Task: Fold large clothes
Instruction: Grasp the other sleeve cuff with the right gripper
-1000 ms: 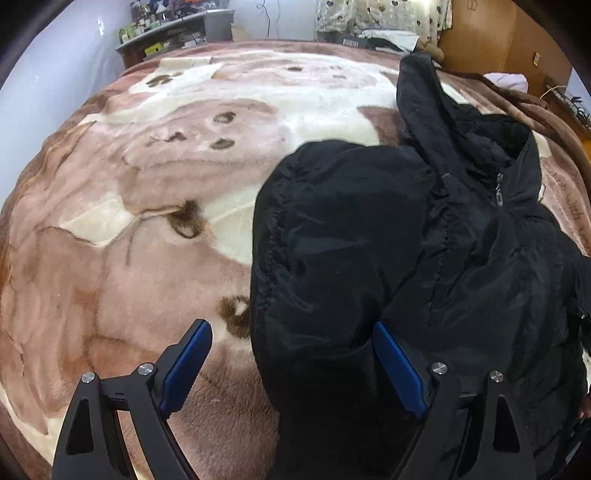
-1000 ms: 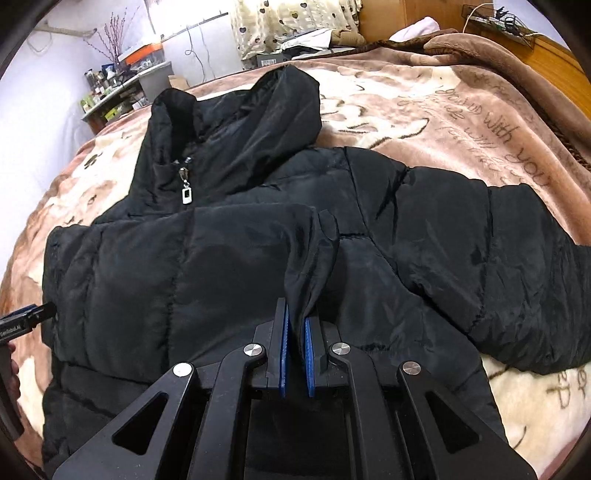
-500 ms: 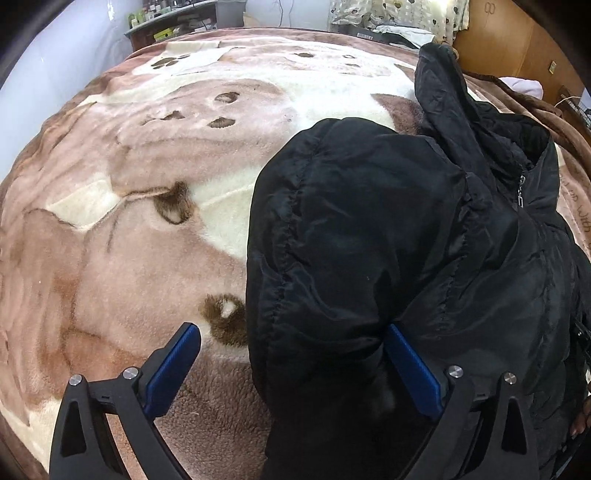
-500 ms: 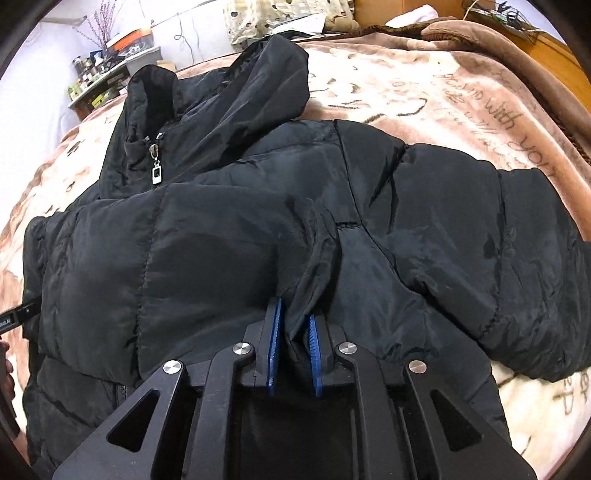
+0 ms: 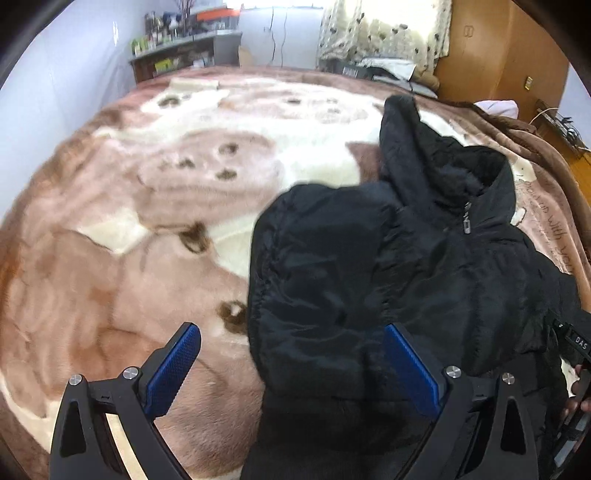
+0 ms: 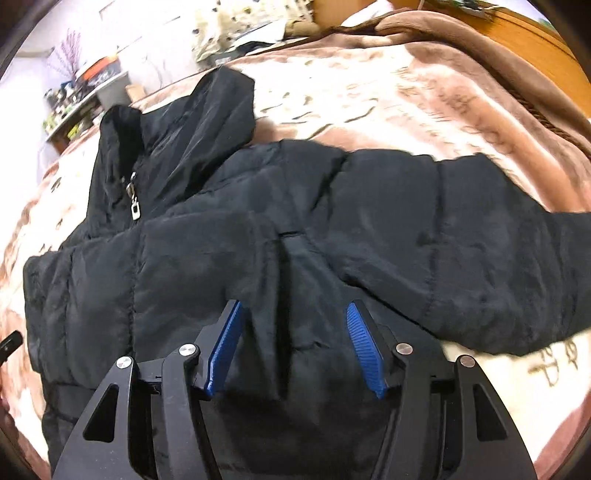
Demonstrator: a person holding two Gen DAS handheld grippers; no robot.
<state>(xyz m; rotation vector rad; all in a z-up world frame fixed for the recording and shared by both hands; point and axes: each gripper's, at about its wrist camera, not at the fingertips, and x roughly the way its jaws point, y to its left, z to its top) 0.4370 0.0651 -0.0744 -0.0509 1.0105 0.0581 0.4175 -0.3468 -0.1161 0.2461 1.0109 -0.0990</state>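
We look forward along the left hand-held gripper from close above the bed, facing the far shelf. The right hand-held gripper gives us an equally close view. Both views share the black jacket, its collar ahead.

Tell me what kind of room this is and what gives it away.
Most likely a home bedroom. A black padded jacket lies on a bed covered by a plush brown and cream blanket, with patterned curtains and a cluttered shelf along the far wall.
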